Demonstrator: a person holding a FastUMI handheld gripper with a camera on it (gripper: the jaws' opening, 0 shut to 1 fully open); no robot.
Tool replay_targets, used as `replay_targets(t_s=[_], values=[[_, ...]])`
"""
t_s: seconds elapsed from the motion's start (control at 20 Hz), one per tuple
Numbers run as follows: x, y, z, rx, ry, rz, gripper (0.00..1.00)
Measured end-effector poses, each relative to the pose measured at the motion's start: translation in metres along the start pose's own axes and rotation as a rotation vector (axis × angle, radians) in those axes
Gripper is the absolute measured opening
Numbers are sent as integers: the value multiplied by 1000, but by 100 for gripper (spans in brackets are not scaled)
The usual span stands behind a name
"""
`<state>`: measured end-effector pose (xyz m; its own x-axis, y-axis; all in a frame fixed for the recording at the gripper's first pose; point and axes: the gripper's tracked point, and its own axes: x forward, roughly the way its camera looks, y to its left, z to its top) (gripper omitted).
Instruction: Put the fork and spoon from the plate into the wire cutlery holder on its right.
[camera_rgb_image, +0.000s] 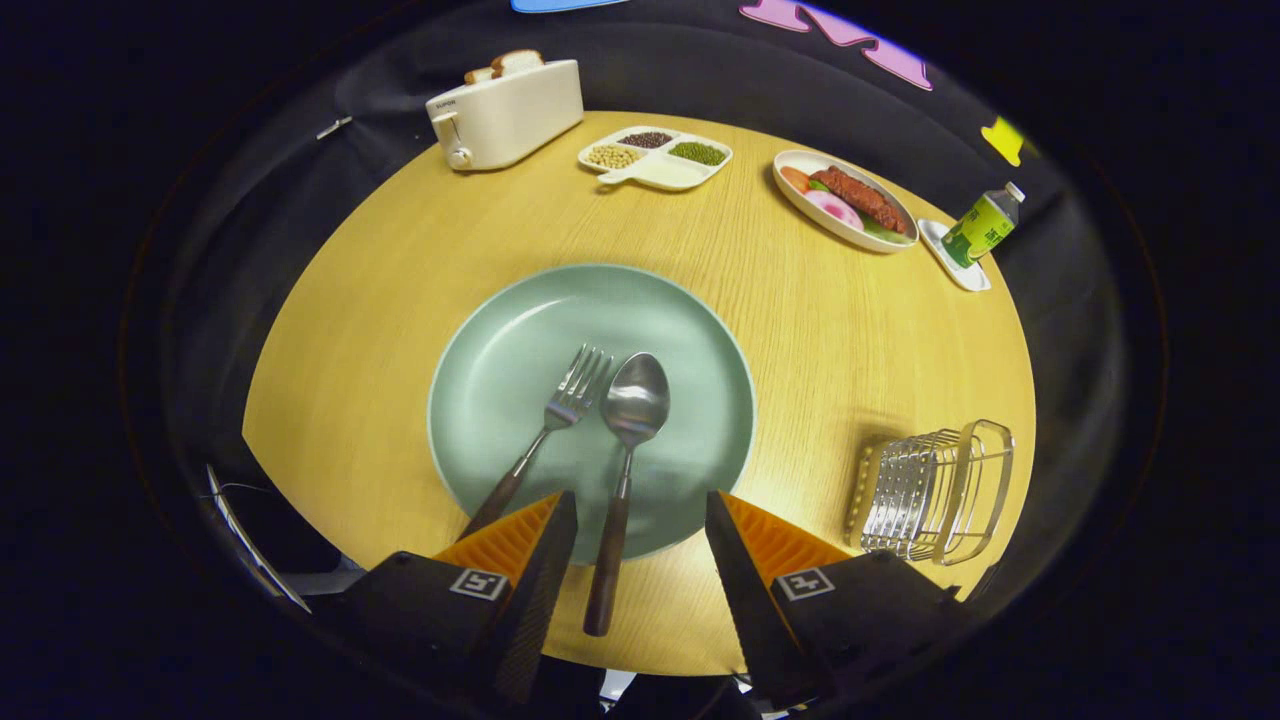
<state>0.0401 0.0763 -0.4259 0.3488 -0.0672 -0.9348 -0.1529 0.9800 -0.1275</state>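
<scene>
A pale green plate lies on the round wooden table, just ahead of my fingers. On it rest a fork and a spoon, both with dark brown handles pointing back toward me. The spoon's handle runs off the plate's rim and lies between my fingers, nearer the left one. The fork's handle end slips behind my left finger. My gripper is open, hovering above the plate's near rim, touching nothing. The wire cutlery holder stands to the right of the plate, beside my right finger.
Along the table's far side stand a cream toaster with bread in it, a white divided dish of beans, an oval dish of food, and a small bottle on a white coaster. Bare wood lies between plate and holder.
</scene>
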Motion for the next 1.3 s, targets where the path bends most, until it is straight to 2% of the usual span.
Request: replay_targets(t_s=[0.1, 0.35, 0.5, 0.65, 0.75, 0.8, 0.85, 0.95, 1.3], values=[[7, 1, 0, -9, 25, -1, 74], [26, 7, -10, -68, 121, -4, 65], [35, 12, -13, -88, 170, 1, 47], [39, 11, -5, -62, 196, 15, 42], [47, 6, -10, -41, 211, 26, 18], [36, 4, -5, -18, 204, 31, 18], [36, 5, -7, -13, 218, 42, 12], [37, 4, -7, -7, 216, 66, 8], [10, -1, 8, 91, 175, 151, 8]])
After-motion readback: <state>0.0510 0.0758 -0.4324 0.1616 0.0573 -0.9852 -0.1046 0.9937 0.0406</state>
